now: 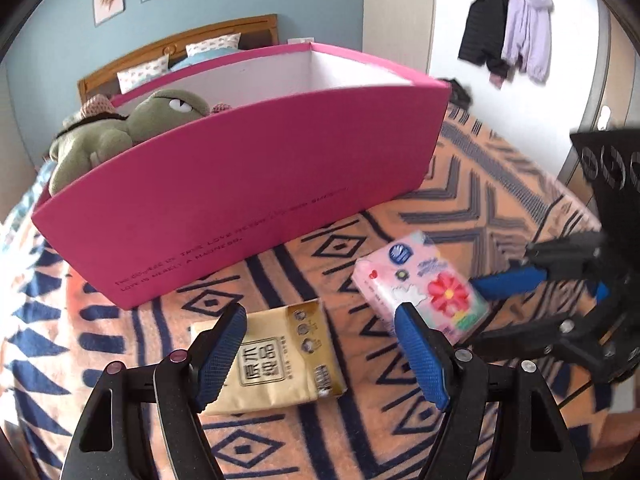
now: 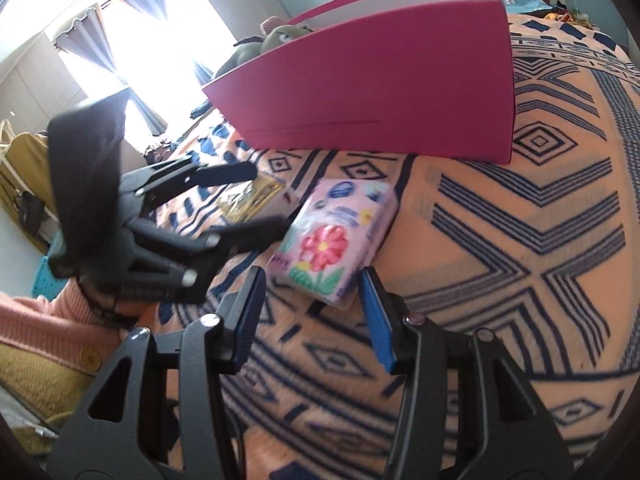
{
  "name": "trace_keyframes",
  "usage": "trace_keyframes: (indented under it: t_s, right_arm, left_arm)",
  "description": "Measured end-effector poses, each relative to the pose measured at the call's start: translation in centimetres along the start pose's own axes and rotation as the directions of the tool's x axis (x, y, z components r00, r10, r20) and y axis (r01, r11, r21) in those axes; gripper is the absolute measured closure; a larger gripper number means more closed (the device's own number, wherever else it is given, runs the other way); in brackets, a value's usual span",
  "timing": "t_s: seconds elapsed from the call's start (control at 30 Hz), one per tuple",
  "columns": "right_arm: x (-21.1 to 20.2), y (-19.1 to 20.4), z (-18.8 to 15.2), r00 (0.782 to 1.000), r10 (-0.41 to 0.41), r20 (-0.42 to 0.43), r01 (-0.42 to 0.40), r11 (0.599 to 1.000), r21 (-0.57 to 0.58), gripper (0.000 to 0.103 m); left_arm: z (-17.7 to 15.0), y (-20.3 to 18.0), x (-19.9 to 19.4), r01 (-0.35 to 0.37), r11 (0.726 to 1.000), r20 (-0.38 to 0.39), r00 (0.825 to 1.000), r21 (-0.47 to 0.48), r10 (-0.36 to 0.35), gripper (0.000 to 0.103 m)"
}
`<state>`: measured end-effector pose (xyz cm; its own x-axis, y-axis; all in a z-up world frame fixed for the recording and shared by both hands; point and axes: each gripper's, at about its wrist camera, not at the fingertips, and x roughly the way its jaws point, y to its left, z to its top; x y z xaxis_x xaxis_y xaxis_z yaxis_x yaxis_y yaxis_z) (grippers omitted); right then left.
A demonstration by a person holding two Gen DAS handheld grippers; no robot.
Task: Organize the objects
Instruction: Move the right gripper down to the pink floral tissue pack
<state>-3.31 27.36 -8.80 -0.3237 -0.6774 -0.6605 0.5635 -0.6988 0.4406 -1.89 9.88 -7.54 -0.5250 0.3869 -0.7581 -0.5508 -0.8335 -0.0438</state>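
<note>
A beige tissue pack point(image 1: 280, 356) lies flat on the patterned bedspread. My left gripper point(image 1: 320, 308) hangs open over it, and the left fingertip overlaps the pack's left edge. A pink flowered tissue pack point(image 1: 424, 284) point(image 2: 332, 236) lies just to its right. My right gripper point(image 2: 312, 276) is open, with the pack's near corner between its blue pads. Neither pad presses on the pack. The right wrist view shows the left gripper point(image 2: 268, 196) above the beige pack point(image 2: 248, 196). The right gripper point(image 1: 476, 312) enters the left wrist view from the right. Behind both packs stands a pink box point(image 1: 240, 184) point(image 2: 380, 92).
A green plush toy point(image 1: 132, 128) point(image 2: 280, 36) rests in the box's left end. The orange and navy bedspread point(image 2: 520, 240) stretches to the right. Pillows and a wooden headboard point(image 1: 180, 44) stand behind. Coats point(image 1: 508, 28) hang on the wall. A pink sleeve point(image 2: 40, 320) shows at the left.
</note>
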Motion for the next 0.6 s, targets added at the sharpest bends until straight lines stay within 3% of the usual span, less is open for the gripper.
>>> trace_keyframes:
  t_s: [0.1,0.27,0.47,0.6]
  right_arm:
    - [-0.8,-0.7,0.1,0.999,-0.014,0.039,0.012,0.999,0.038,0.052]
    - [-1.3,-2.2,0.4,0.995,-0.022,0.095,0.011,0.994,0.112,0.052]
    - [-0.4,-2.6,0.3,0.994,-0.047,0.097,0.033,0.989,0.143,0.052]
    - [-1.0,-3.3,0.2,0.994,-0.033,0.103,0.015,0.986,0.164,0.052]
  left_arm:
    - [0.3,0.3,-0.9,0.083,0.996,0.022,0.996,-0.039,-0.082,0.026]
    - [0.6,-0.2,-1.5,0.228,0.971,0.015,0.974,-0.065,-0.228,0.036]
    - [0.3,-1.6,0.3,0.276,0.958,-0.061,0.958,-0.082,-0.281,0.054]
    - [0.1,-1.5,0.9,0.279,0.955,-0.087,0.954,-0.104,-0.288,0.054]
